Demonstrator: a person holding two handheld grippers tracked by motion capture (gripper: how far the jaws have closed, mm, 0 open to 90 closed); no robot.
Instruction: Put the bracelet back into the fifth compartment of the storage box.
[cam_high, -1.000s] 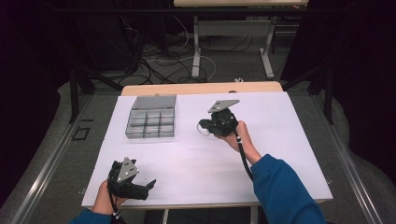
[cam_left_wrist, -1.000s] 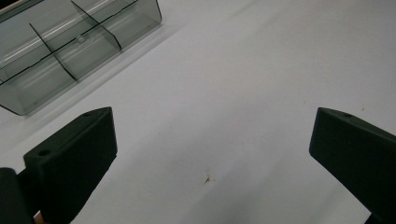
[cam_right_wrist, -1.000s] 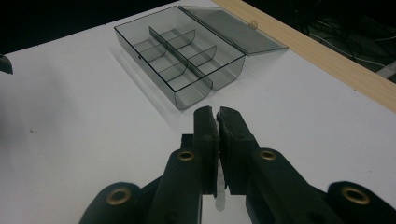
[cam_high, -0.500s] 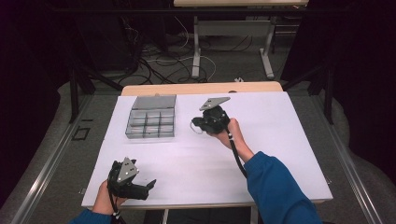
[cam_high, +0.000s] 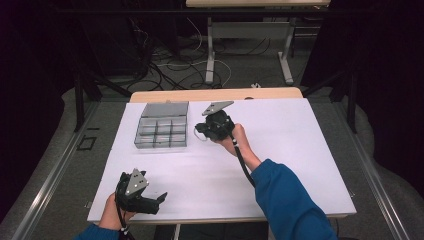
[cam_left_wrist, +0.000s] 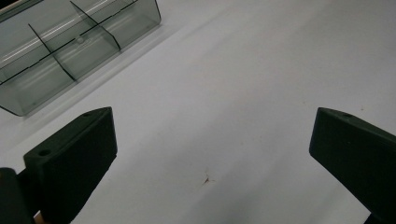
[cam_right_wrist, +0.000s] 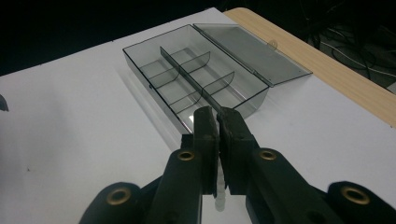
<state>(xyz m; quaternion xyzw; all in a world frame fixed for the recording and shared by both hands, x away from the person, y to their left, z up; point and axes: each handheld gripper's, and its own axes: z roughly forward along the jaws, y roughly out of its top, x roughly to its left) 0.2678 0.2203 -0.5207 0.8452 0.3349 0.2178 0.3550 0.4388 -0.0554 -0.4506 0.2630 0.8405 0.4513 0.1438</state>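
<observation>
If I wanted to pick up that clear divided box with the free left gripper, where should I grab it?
Probably the box's near long wall, from above: the lid lies open flat behind it, and the thin upright wall suits the open left gripper.

High view: fixed cam above near edge, facing fwd and down, far enough to take in the whole white-covered desk (cam_high: 280, 150).

Left claw view: rides low, close to the desk top, looking along its widely parted black jaws; the clear smoky plastic compartment box (cam_left_wrist: 70, 46) sits upper left of frame.

Right claw view: rides higher, tilted down along its nearly closed jaws, same box (cam_right_wrist: 196, 79) at upper centre.

Shared w/ high view: box (cam_high: 162, 126) at centre left.
</observation>
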